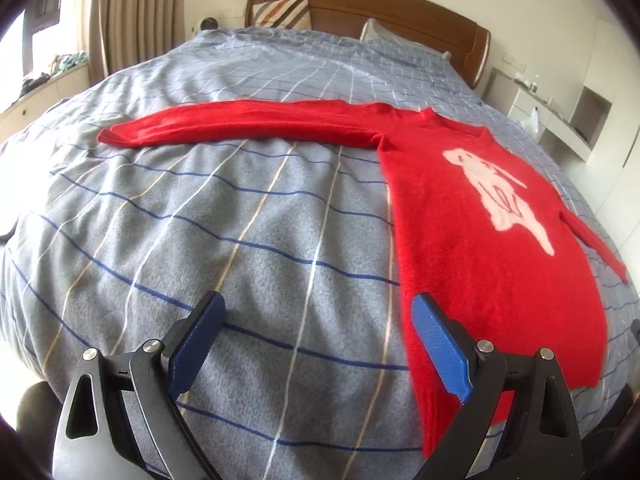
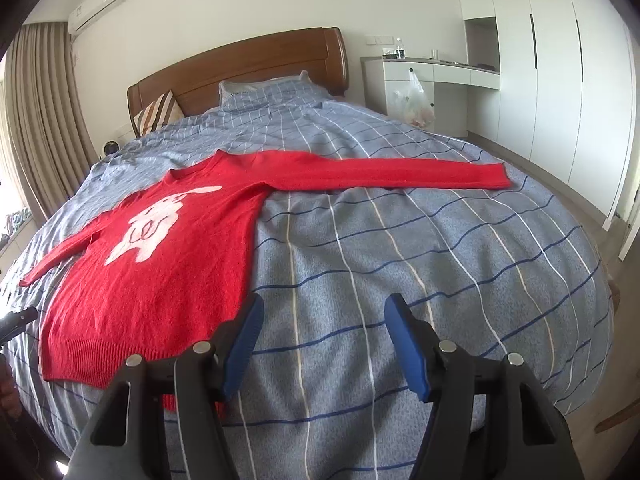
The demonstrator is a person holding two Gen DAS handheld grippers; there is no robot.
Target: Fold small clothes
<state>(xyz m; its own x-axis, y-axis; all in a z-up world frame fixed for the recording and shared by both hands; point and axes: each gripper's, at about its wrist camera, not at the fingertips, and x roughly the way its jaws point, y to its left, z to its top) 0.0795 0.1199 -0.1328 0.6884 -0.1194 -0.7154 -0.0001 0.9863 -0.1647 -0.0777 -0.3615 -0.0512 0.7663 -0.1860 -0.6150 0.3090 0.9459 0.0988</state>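
A red sweater [image 1: 472, 240] [image 2: 160, 264] with a white animal figure lies flat, front up, on the bed. Both sleeves are spread out sideways: one long sleeve [image 1: 240, 126] stretches left in the left wrist view, the other sleeve [image 2: 384, 172] stretches right in the right wrist view. My left gripper [image 1: 318, 312] hovers open above the bedcover by the sweater's lower left corner, nothing between its blue pads. My right gripper [image 2: 324, 316] is open too, above the cover just right of the sweater's hem, holding nothing. The tip of the left gripper [image 2: 18, 320] shows at that view's left edge.
The bed has a grey-blue checked cover [image 1: 200, 220], pillows and a wooden headboard [image 2: 240, 68]. A striped cushion [image 1: 284, 14] leans at the head. A white desk with a plastic bag [image 2: 414, 100] and wardrobes stand to the right, curtains [image 2: 40, 120] to the left.
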